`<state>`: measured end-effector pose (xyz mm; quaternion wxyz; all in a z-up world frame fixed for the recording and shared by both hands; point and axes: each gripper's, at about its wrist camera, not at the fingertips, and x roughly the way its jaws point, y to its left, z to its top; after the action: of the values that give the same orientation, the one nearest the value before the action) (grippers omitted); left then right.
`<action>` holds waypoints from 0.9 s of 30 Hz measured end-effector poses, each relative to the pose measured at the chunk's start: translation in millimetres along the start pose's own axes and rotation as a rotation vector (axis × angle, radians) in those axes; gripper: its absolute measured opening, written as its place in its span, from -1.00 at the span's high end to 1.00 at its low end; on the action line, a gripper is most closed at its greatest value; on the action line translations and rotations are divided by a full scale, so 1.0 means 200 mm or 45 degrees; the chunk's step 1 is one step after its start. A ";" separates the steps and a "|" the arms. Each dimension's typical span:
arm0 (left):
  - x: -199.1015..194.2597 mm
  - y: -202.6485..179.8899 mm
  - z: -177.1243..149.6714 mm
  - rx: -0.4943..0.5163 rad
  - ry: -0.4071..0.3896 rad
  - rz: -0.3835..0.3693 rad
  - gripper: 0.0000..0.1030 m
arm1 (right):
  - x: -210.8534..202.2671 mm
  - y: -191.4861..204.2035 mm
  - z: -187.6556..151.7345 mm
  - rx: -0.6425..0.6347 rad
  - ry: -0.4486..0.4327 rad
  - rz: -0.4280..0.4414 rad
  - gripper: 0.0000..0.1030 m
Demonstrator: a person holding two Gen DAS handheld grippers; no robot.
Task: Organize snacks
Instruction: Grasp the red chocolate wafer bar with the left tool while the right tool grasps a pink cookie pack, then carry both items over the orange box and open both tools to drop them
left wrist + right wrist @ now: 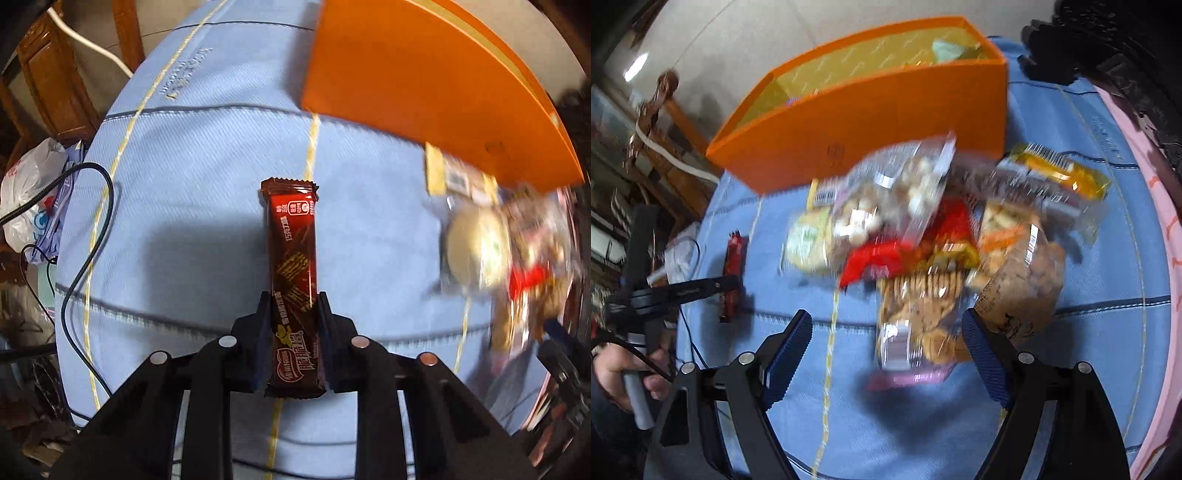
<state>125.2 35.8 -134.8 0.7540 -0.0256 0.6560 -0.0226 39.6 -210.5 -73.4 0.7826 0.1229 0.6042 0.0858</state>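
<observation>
Two tongs were at work over the blue-clothed bench. On the left, the left tongs were clamped on the lower half of a dark red wafer bar, apart from the pile; its long axis ran along the tongs, crimped far end toward the orange box. Held low on its length, the slick wrapper could pivot or slip out during the carry. To the right, the right tongs hung open and empty above the snack pile, where a careless close might catch two overlapping bags.
</observation>
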 end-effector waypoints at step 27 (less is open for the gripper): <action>-0.37 -0.24 -0.23 0.174 -0.135 -0.074 0.55 | -0.25 0.09 -0.10 -0.040 -0.073 0.207 0.15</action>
<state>69.6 -6.7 -65.2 0.7868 0.0055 0.6109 -0.0878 8.2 -205.3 -26.3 0.7920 0.1618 0.5680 0.1550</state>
